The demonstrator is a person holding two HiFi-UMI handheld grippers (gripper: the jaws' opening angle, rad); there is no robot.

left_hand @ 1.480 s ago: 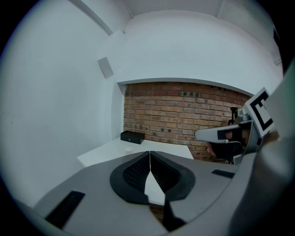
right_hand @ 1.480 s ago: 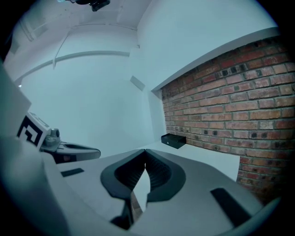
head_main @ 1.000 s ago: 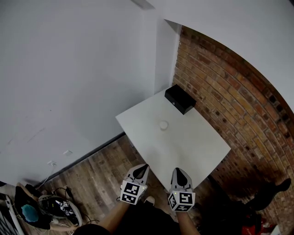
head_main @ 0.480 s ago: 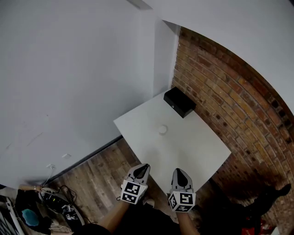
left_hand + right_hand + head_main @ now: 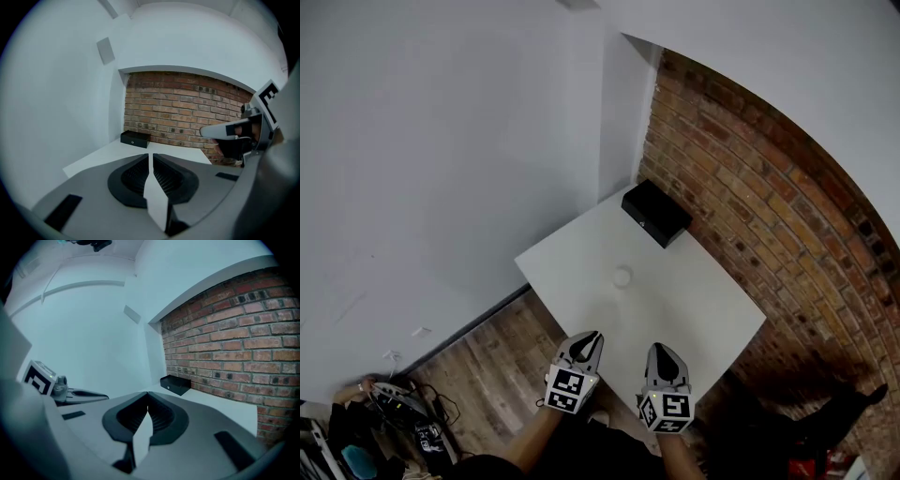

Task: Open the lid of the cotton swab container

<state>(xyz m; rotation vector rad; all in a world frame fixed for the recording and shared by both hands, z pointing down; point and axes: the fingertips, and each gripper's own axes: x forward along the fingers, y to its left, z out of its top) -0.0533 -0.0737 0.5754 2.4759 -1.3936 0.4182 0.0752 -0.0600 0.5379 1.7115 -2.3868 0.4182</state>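
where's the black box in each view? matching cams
Head view: black box on the table, far corner, against the brick wall.
Left gripper view: black box left of centre, at the wall's foot.
Right gripper view: black box just right of centre, same spot.
Shared landmark: the brick wall.

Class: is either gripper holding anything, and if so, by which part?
Nothing is held. The left gripper and right gripper are both shut and empty; the small white container stands apart on the table.
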